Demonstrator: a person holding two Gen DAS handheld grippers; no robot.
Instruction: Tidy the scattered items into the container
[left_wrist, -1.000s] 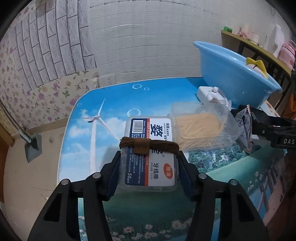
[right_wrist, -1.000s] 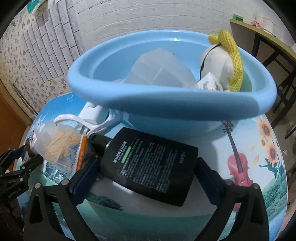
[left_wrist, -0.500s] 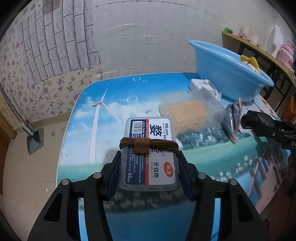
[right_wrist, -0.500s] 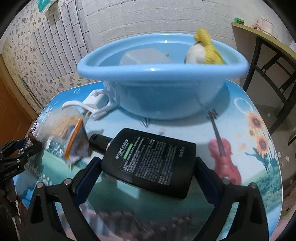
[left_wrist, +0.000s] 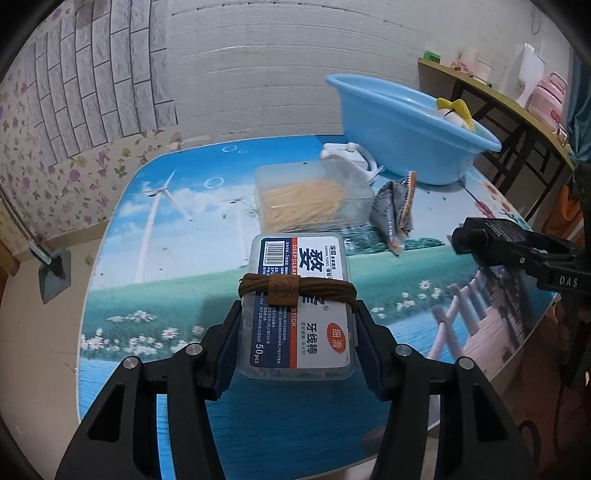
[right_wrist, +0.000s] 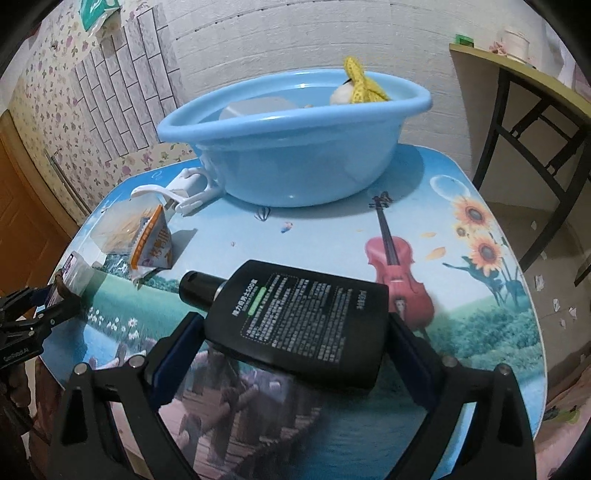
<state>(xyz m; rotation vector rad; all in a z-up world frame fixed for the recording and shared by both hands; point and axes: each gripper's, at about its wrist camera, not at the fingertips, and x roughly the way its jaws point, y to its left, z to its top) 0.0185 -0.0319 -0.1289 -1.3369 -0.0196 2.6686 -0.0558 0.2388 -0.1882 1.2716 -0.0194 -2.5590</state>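
Observation:
My left gripper (left_wrist: 298, 343) is shut on a clear dental floss box (left_wrist: 299, 291) with a brown hair tie around it, held above the table's near side. My right gripper (right_wrist: 293, 332) is shut on a flat black bottle (right_wrist: 295, 317), also held above the table; this bottle (left_wrist: 491, 240) shows at the right of the left wrist view. The blue basin (right_wrist: 291, 147) stands at the far side and holds a white box and a white toy with a yellow knit hat (right_wrist: 360, 85). The basin (left_wrist: 402, 125) is far right in the left wrist view.
A clear box of toothpicks (left_wrist: 310, 195), a snack packet (left_wrist: 395, 210) and a white plastic clip (left_wrist: 351, 155) lie on the picture-printed table (right_wrist: 461, 258) beside the basin. A side table (right_wrist: 524, 96) stands at the right. A tiled wall is behind.
Both grippers have pulled back and risen away from the basin with their items still held. The basin and loose items look smaller and farther off now.

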